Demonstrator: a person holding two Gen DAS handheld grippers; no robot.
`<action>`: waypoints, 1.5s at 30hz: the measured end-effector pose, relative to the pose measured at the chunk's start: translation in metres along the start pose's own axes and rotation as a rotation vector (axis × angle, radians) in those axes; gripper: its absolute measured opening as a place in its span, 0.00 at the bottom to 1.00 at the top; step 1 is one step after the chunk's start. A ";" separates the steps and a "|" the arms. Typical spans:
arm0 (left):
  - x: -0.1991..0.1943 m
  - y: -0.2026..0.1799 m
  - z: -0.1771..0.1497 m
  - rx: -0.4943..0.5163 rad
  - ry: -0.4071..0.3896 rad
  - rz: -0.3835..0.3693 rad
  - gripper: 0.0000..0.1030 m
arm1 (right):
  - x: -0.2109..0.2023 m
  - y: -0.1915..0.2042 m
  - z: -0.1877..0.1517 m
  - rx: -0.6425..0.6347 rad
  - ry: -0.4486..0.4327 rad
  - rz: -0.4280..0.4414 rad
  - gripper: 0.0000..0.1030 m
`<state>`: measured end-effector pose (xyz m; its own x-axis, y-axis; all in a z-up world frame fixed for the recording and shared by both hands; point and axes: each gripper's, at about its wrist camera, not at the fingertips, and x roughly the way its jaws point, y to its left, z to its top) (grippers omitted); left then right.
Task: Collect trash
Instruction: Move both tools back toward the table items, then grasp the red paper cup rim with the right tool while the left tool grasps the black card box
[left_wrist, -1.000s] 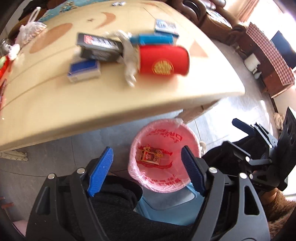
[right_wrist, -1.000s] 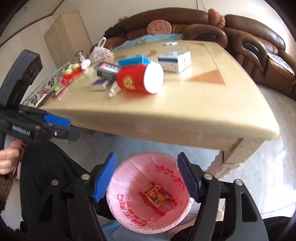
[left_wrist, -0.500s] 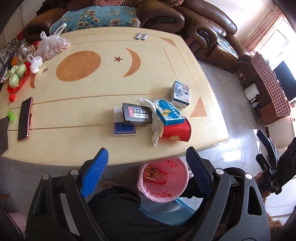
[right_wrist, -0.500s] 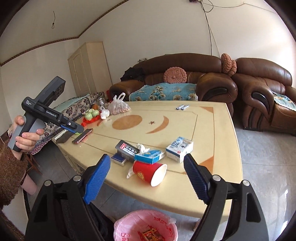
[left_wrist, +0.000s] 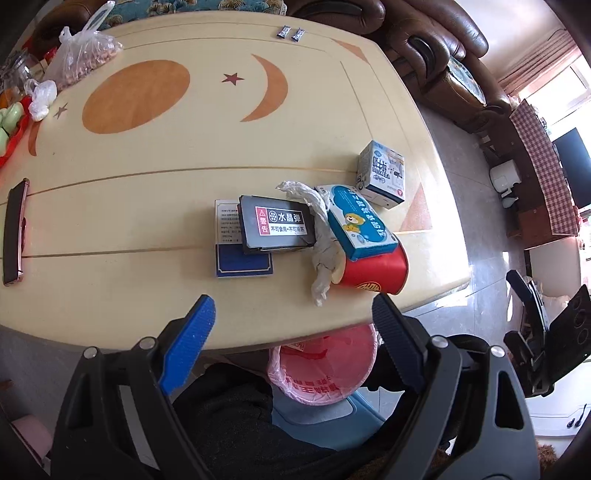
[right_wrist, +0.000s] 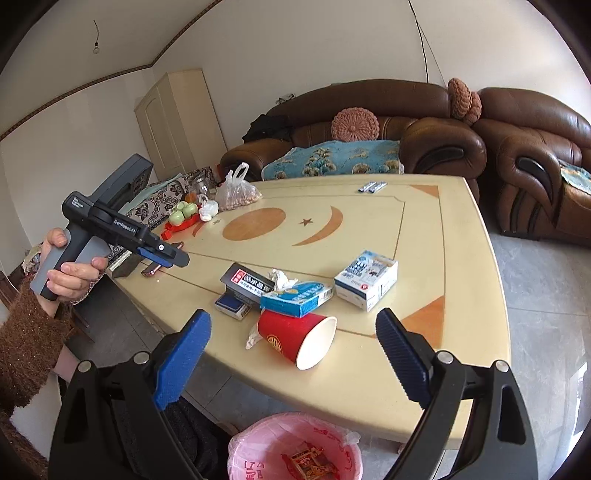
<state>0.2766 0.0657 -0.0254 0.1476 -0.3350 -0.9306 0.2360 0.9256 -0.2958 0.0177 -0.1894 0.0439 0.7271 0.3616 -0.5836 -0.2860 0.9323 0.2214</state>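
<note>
Where crumpled tissue (left_wrist: 322, 236) touches it, glossy red paper cup (right_wrist: 297, 338) lies tipped

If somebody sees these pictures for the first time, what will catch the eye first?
Probably the red cup lying on its side near the table edge, in a cluster of small boxes and crumpled tissue. Next, the pink-lined bin on the floor below, with a wrapper inside.

We see a red paper cup (right_wrist: 295, 338) lying on its side near the counter's edge. A blue box (right_wrist: 297, 297) leans on it, beside crumpled white paper (left_wrist: 321, 240). Below, our pink-lined bin (right_wrist: 291, 448) holds one wrapper (right_wrist: 310, 459).
</note>
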 end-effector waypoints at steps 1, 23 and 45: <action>0.004 0.002 0.003 -0.004 0.003 0.000 0.82 | 0.008 -0.002 -0.005 0.008 0.020 0.008 0.86; 0.093 0.031 0.046 -0.072 0.097 -0.091 0.82 | 0.112 -0.010 -0.037 0.042 0.209 0.132 0.86; 0.120 0.027 0.059 -0.107 0.109 -0.178 0.70 | 0.136 -0.007 -0.044 0.048 0.233 0.195 0.63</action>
<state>0.3571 0.0401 -0.1327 0.0066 -0.4793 -0.8776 0.1454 0.8688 -0.4734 0.0909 -0.1466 -0.0716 0.4966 0.5282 -0.6888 -0.3724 0.8465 0.3806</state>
